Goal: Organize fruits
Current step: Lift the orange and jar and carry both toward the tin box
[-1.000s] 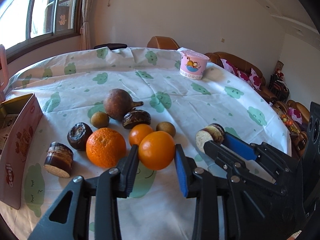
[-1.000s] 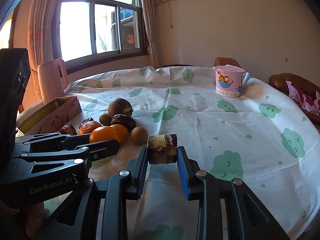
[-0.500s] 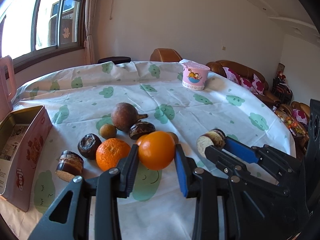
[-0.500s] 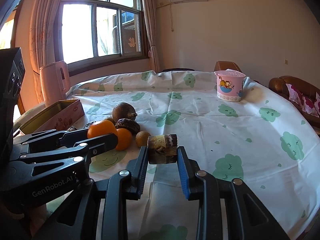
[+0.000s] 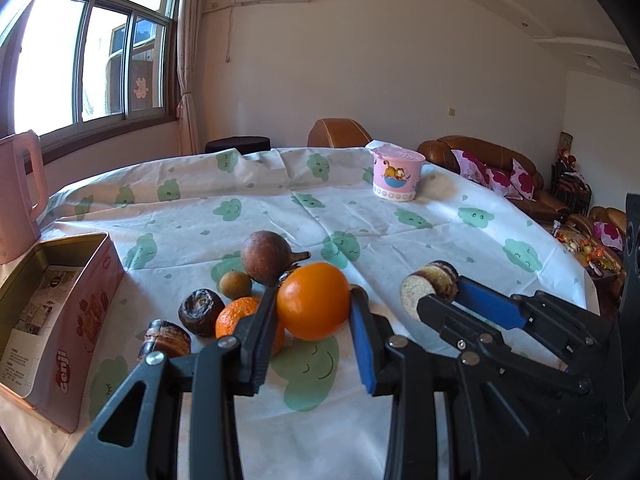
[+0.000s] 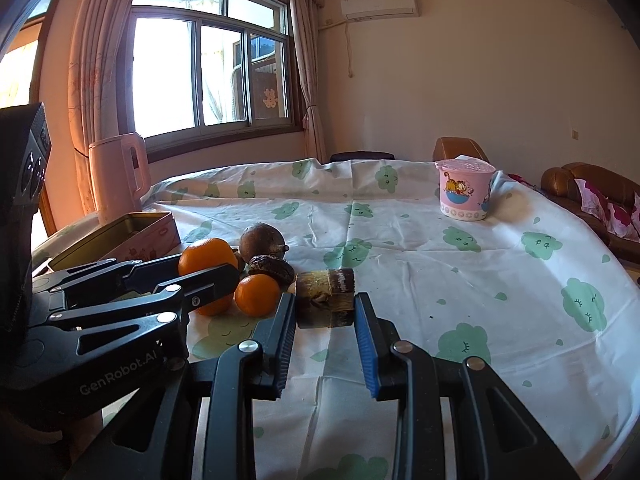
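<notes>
My left gripper [image 5: 314, 316] is shut on a smooth orange [image 5: 313, 306] and holds it above the cloth. To its right, my right gripper [image 6: 325, 312] is shut on a short brown-skinned cane piece [image 6: 326, 298], also seen as the cane piece [image 5: 428, 286] in the left wrist view. On the tablecloth [image 5: 280, 208] lie a rough orange [image 5: 236, 314], a large brown round fruit [image 5: 265, 257], a small brownish fruit [image 5: 235, 284], a dark wrinkled fruit [image 5: 201, 312] and a second cane piece [image 5: 166, 338]. A smaller orange [image 6: 257, 295] sits beside a dark fruit [image 6: 272, 266].
An open pink tin box [image 5: 56, 320] stands at the table's left edge, with a pink kettle [image 5: 18, 196] behind it. A pink cartoon cup [image 5: 397, 174] stands far back on the table. Brown sofas [image 5: 492, 168] and a chair back [image 5: 340, 132] ring the far side.
Both grippers have lifted with their loads. The left wrist view tilted up, so the fruit pile sits lower behind the held orange. Neither grip has changed.
</notes>
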{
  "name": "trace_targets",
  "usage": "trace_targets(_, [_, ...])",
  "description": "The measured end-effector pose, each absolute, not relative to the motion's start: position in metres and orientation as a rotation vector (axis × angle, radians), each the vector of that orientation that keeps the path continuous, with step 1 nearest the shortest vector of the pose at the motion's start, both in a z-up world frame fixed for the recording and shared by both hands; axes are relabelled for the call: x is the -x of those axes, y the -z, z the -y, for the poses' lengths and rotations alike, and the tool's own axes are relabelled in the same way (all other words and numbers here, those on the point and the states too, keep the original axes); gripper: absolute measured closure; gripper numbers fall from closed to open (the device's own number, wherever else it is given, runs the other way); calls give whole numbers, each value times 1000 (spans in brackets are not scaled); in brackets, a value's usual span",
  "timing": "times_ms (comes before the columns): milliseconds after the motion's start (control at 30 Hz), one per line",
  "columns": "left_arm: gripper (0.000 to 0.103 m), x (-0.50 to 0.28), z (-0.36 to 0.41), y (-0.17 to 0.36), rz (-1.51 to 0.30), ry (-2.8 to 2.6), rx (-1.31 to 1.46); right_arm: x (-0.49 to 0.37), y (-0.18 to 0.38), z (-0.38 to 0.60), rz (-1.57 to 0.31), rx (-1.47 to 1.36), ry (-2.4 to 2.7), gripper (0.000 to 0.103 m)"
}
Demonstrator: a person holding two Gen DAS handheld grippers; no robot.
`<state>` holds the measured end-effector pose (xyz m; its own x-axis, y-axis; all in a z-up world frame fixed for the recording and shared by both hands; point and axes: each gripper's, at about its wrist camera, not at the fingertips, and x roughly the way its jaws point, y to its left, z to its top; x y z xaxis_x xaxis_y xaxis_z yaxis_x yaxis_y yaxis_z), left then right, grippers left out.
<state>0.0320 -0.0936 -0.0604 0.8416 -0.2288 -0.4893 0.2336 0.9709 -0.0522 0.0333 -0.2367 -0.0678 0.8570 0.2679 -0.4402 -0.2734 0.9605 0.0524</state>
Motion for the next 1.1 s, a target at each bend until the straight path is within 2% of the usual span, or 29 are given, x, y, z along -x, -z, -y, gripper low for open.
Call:
trace_targets(500, [66, -25, 62, 44, -471, 165, -17, -35, 46, 218, -413, 47, -319, 72])
trace_targets(1100, [66, -27, -55, 26, -469, -75, 24, -49, -7, 118, -367, 97, -559, 72])
